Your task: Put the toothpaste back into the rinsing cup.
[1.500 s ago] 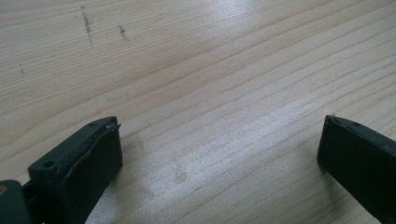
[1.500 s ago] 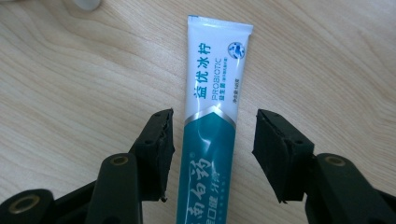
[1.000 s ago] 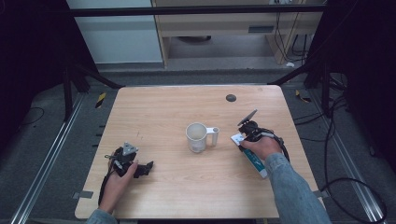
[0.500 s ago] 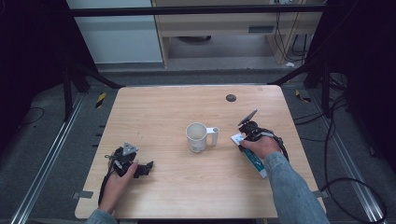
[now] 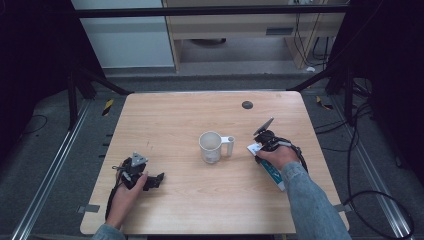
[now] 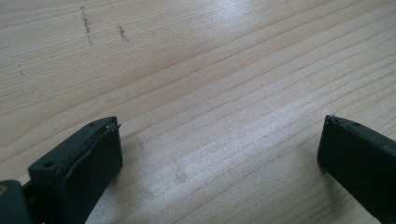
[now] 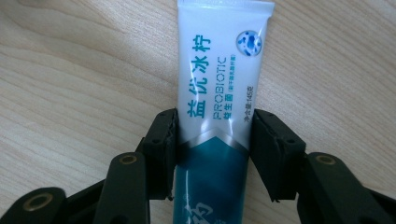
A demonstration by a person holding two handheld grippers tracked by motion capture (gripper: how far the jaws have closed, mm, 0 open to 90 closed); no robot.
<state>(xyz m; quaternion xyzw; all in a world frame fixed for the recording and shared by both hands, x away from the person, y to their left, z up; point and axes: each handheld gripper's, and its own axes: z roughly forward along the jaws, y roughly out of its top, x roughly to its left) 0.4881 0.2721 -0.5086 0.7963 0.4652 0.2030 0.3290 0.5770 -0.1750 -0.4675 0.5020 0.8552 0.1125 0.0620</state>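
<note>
Where the high view looks down on the wooden bench (image 5: 175, 120), the right gripper (image 5: 258, 148) lies just right of a white mug (image 5: 210, 147), and it has a toothpaste tube (image 5: 274, 176) that lies flat and points back toward the person. The left gripper (image 5: 156, 180) rests near the left front corner, well apart from the mug.

In the left gripper view, its two black jaws are wide apart, with bare wood between them.

In the right gripper view, the jaws touch both sides of the tube (image 7: 219, 93). It looks clamped, though how tight is hard to tell.
</note>
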